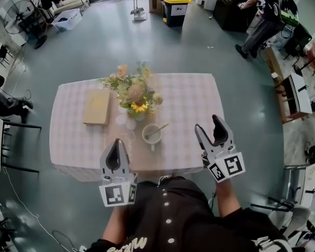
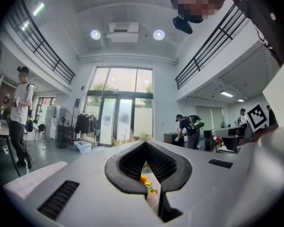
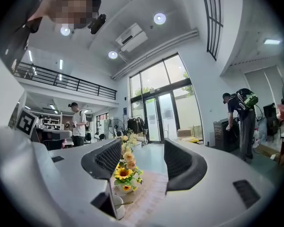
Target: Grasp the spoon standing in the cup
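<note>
A white cup [image 1: 151,134] sits on the table [image 1: 189,104] just in front of the flowers, and a spoon [image 1: 159,129] leans in it with its handle pointing right and away. The right gripper view catches the cup [image 3: 117,206] and spoon [image 3: 128,203] low down beside the left jaw. My right gripper [image 1: 207,124] hovers open over the table's near right edge, to the right of the cup, with nothing between its jaws [image 3: 142,167]. My left gripper [image 1: 115,145] is shut and empty at the near edge, left of the cup. Its view [image 2: 152,193] shows only a sunflower through the gap.
A vase of flowers [image 1: 135,93] stands mid-table behind the cup, a tan book-like slab [image 1: 97,107] lies to its left, and two small clear glasses [image 1: 126,122] sit next to the vase. A yellow-lidded bin [image 1: 174,7] and a person [image 1: 262,14] are far off.
</note>
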Tool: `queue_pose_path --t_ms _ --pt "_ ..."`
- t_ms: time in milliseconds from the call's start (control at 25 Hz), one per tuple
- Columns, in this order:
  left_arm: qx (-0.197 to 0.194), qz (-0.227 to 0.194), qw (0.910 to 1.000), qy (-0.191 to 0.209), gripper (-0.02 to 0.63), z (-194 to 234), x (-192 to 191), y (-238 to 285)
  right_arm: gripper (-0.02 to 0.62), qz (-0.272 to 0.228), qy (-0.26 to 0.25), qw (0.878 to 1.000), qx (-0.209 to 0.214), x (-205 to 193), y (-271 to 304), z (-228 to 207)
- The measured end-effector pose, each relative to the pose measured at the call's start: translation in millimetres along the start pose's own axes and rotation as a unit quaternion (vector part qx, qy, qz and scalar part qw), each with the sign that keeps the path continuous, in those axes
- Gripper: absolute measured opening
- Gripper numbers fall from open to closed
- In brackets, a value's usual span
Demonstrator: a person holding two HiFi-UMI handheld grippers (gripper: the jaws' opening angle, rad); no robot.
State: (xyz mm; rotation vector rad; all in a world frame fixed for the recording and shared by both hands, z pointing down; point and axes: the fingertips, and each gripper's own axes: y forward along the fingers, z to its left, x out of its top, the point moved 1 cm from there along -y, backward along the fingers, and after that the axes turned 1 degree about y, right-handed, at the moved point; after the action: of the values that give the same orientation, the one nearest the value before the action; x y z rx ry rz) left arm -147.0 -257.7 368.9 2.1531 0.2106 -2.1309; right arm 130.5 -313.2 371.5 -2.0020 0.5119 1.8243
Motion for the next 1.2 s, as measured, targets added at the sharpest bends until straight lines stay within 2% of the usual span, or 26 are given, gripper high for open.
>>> queue_pose_path --t_ms 280,600,840,1200 --pt "0.004 0.003 1.0 -0.008 0.017 11 -3 7 0.262 0.009 0.006 1.0 0.007 -6 18 3" --pt "-0.01 0.015 0.9998 -0.007 0.017 34 1 18 0.262 0.051 0.009 0.999 -0.003 -32 44 12" --pt "-0.019 0.037 0.9991 -0.011 0.017 40 -15 20 0.262 0.091 0.06 0.994 -0.008 -78 59 11" --pt "-0.023 0.072 0.9968 -0.026 0.017 38 -47 17 0.261 0.159 0.143 0.977 -0.004 -166 76 14"
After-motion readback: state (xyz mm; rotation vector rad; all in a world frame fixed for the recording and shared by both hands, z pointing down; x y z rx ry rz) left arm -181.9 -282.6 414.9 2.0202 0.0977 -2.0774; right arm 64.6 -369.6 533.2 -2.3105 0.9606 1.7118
